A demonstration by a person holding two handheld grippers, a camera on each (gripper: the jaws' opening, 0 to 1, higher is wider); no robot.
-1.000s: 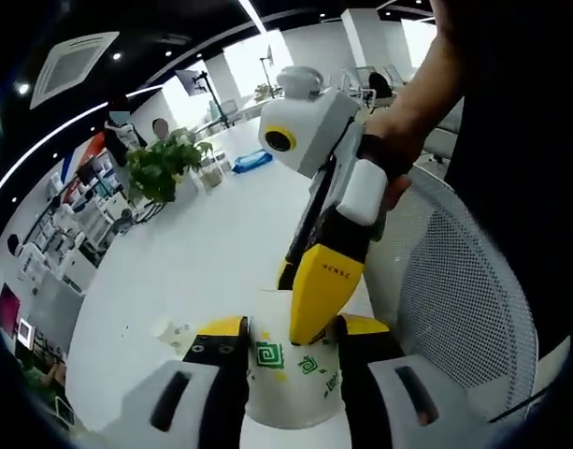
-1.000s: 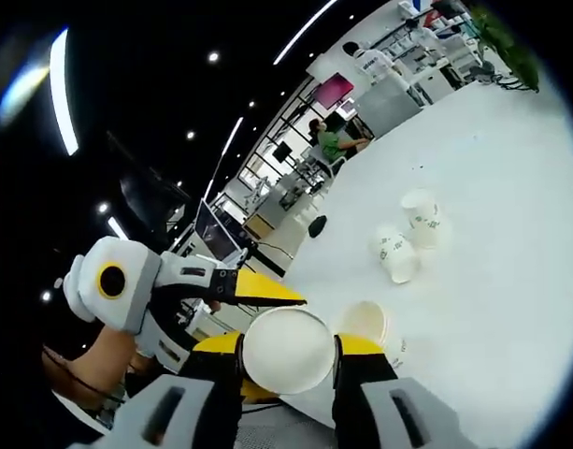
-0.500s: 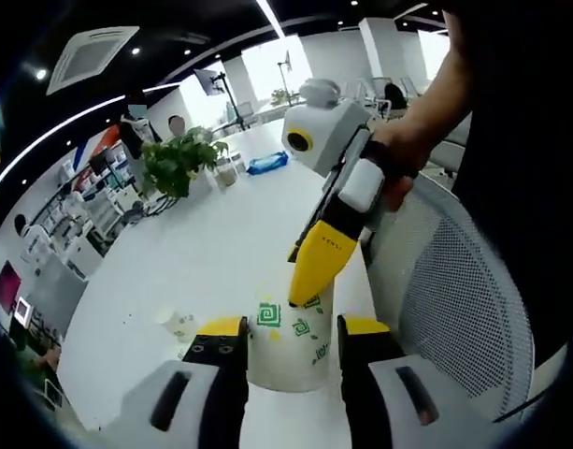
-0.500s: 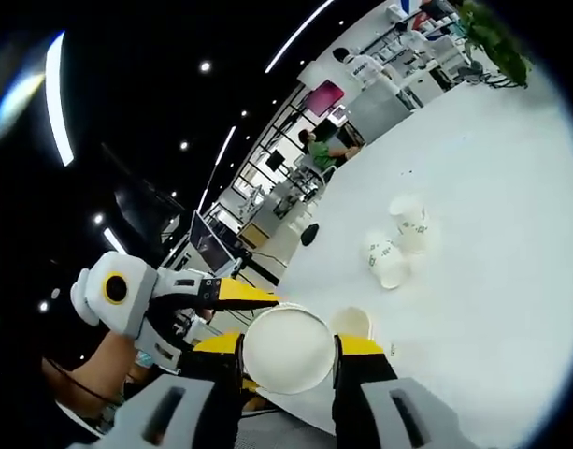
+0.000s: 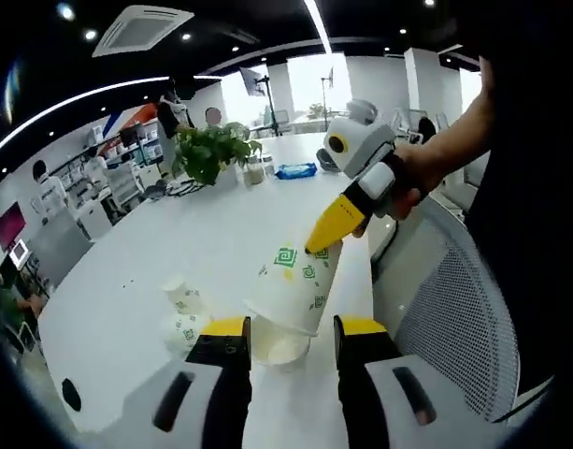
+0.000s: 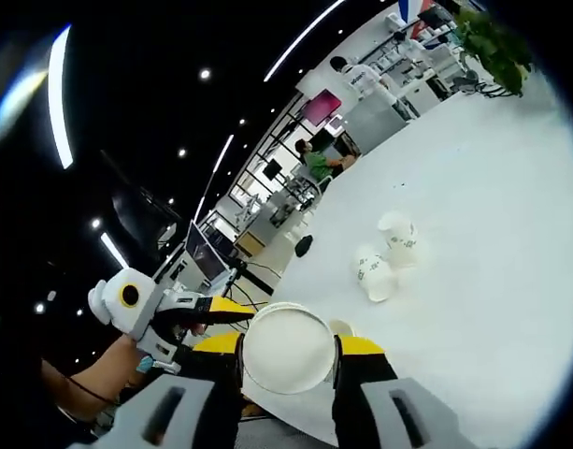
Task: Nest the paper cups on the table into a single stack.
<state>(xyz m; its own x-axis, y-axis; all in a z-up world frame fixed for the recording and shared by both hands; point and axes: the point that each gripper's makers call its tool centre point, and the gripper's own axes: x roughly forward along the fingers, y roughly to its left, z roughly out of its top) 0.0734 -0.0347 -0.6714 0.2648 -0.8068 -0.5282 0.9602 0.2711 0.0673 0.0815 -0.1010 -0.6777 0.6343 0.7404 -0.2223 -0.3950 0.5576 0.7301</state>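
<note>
A white paper cup (image 5: 297,281) with green marks leans between my left gripper's (image 5: 293,327) jaws, open mouth toward the camera. Whether those jaws press it I cannot tell. My right gripper (image 5: 314,248) comes in from the right with a yellow jaw at the cup's base end. In the right gripper view my right gripper (image 6: 288,341) is shut on a cup (image 6: 288,351) whose round base faces the camera. Another cup rim (image 6: 342,327) peeks out behind it. The left gripper (image 6: 232,307) reaches in from the left. More paper cups (image 5: 179,297) (image 6: 395,229) sit together on the white table (image 5: 174,234).
A white mesh chair back (image 5: 454,309) stands to the right of the table edge. A potted plant (image 5: 211,150) and a blue packet (image 5: 295,171) sit at the table's far end. A small dark object (image 6: 305,245) lies near the table's edge. Desks and people fill the office behind.
The two grippers have drawn apart. In the left gripper view the cup has gone from upright to leaning with its mouth showing. Both cameras have swung, so more of the table shows.
</note>
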